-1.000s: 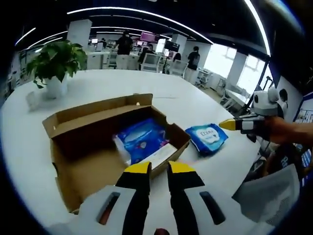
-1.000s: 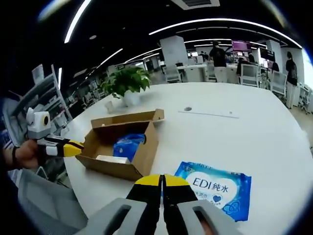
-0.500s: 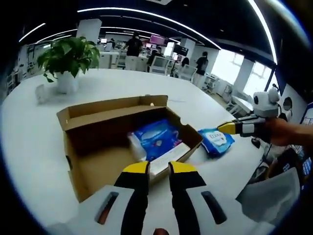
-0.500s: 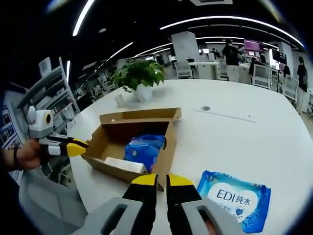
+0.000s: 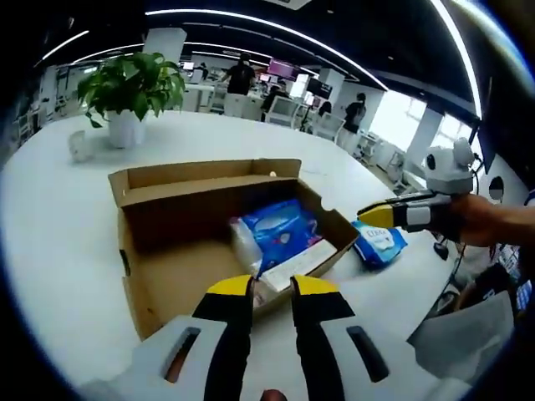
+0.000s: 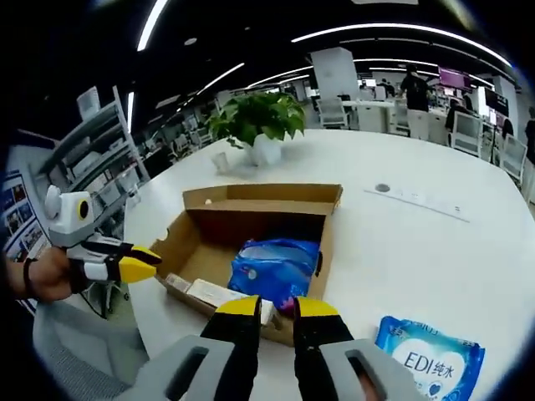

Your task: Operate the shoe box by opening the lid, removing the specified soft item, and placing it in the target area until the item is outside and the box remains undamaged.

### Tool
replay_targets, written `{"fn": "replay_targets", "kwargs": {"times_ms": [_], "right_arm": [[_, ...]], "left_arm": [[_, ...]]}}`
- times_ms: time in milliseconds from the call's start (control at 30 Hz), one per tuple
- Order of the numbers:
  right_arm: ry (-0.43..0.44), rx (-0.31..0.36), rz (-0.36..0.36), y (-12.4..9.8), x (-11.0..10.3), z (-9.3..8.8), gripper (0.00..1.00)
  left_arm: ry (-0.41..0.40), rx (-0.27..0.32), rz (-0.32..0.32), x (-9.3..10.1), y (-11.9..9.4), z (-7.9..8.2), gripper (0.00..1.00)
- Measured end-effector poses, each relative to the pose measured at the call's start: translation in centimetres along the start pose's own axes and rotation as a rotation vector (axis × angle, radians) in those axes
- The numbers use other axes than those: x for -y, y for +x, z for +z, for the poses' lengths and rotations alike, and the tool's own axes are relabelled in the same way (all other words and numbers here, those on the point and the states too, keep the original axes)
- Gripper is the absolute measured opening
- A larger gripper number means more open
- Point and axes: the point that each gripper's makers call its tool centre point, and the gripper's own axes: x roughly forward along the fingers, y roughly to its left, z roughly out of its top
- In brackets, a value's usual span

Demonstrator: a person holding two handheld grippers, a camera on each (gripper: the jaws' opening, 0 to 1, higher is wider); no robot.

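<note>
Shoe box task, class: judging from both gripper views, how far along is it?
Done: the shoe box stands open on the white table, and one wipes pack lies on the table outside it. In hand: nothing; the left tool and right tool hover empty near the box's front edge, jaws slightly apart. Left: a blue soft pack and a flat white item are inside the box.

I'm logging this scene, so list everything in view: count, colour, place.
shoe box: one, brown cardboard, open, on the table
blue packet: one, inside the box
white flat item: one, inside the box beside the blue packet
wipes pack: one, blue and white, on the table outside the box
potted plant: one, green in a white pot, beyond the box
table: one, white
left hand-held gripper: yellow-tipped, empty
right hand-held gripper: yellow-tipped, empty
</note>
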Motion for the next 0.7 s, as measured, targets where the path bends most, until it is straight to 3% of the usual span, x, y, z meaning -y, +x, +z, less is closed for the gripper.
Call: {"fn": "replay_targets", "kwargs": {"times_ms": [700], "right_arm": [[-0.12, -0.069, 0.063, 4.0, -2.9, 1.4, 0.24]], "left_arm": [[-0.006, 0.012, 0.013, -0.2, -0.2, -0.4, 0.18]]}}
